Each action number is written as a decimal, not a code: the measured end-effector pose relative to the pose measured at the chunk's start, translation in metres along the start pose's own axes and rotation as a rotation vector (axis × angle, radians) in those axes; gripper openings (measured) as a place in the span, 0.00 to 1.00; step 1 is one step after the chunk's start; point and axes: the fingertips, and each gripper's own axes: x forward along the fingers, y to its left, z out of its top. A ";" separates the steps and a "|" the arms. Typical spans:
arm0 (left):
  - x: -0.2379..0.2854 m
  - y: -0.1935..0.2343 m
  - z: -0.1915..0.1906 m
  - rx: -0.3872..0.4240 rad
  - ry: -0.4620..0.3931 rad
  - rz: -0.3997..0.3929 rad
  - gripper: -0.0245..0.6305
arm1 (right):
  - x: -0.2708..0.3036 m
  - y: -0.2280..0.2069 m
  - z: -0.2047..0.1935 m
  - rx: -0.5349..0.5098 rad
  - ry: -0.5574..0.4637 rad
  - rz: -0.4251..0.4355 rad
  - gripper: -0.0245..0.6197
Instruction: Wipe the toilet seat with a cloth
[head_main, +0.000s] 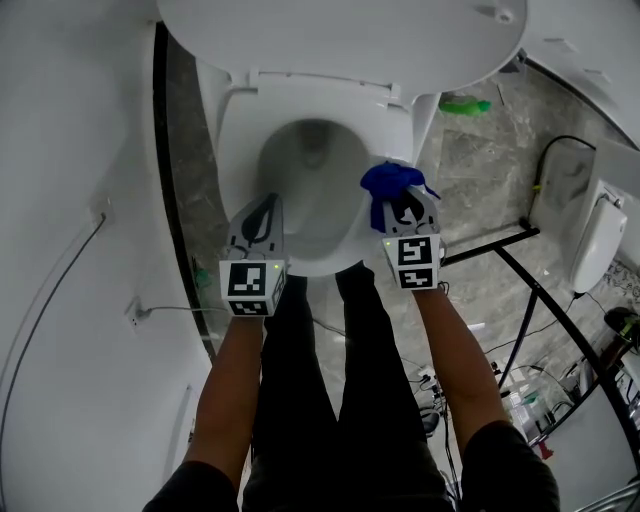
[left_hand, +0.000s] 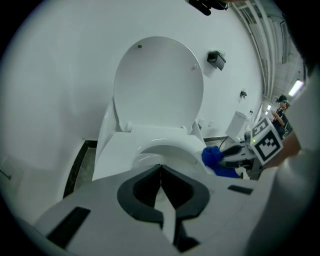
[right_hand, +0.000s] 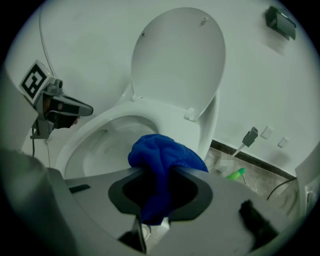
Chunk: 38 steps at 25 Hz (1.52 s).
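A white toilet with its lid (head_main: 340, 35) raised stands before me, the seat (head_main: 236, 130) ringing the bowl. My right gripper (head_main: 402, 205) is shut on a bunched blue cloth (head_main: 392, 182), which rests at the seat's right side. In the right gripper view the blue cloth (right_hand: 162, 160) bulges out between the jaws over the seat (right_hand: 167, 112). My left gripper (head_main: 262, 215) is shut with nothing in it, over the seat's near left part. In the left gripper view the jaws meet and the cloth (left_hand: 215, 159) shows at the right.
A green bottle (head_main: 465, 104) lies on the marble floor right of the toilet. A white wall (head_main: 70, 200) runs along the left. Black tubing (head_main: 540, 290), cables and a white box (head_main: 598, 235) crowd the right side. My legs (head_main: 330, 400) stand close to the bowl's front.
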 end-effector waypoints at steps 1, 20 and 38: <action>0.000 0.000 -0.001 -0.002 0.001 -0.003 0.05 | -0.003 0.006 -0.006 -0.009 0.006 0.009 0.18; -0.001 0.015 -0.010 -0.066 -0.001 0.016 0.05 | -0.042 0.128 -0.070 -0.217 0.080 0.234 0.18; -0.039 0.079 -0.036 -0.142 -0.002 0.136 0.05 | -0.028 0.259 -0.050 -0.536 0.027 0.544 0.18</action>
